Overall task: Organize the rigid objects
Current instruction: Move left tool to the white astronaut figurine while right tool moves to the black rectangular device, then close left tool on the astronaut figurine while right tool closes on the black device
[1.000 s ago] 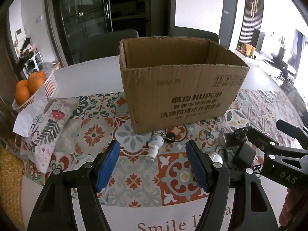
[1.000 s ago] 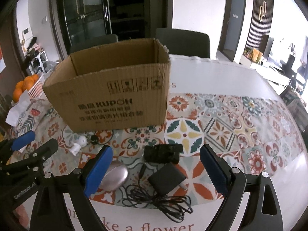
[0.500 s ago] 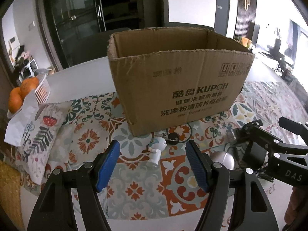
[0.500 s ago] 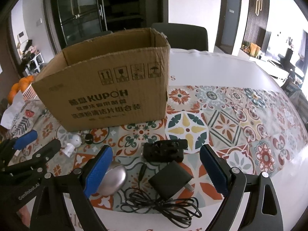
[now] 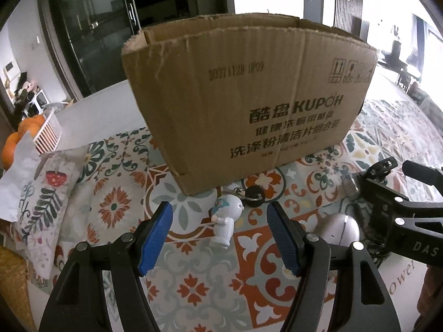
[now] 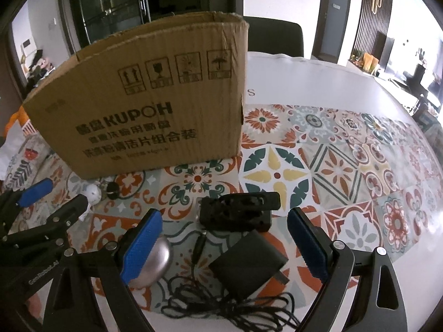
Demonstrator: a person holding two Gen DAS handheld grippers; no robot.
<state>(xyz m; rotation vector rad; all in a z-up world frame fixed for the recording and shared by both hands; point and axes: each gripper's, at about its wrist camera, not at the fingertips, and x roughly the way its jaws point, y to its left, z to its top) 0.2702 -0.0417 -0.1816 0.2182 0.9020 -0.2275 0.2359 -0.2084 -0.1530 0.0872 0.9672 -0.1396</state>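
Observation:
A brown cardboard box [image 5: 249, 105] [image 6: 144, 110] stands open on the patterned tablecloth. A small white astronaut keychain figure [image 5: 225, 221] [image 6: 92, 193] lies just in front of it. My left gripper [image 5: 218, 238] is open, its blue pads either side of the figure. My right gripper [image 6: 221, 246] is open and empty over a black power adapter [image 6: 247, 264] with a tangled cable [image 6: 229, 304]. A black clip-like holder [image 6: 238, 211] lies beyond the adapter. A silver oval object [image 6: 153, 261] [image 5: 339, 228] sits by the right gripper's left pad.
A floral pouch [image 5: 44, 193] and a white basket of oranges [image 5: 33, 135] lie at the left. A dark chair [image 6: 272, 37] stands behind the table. The table's near edge is close below both grippers.
Both grippers have moved forward and lower toward the box. The left gripper's pads now flank the white figure. Both stay open.

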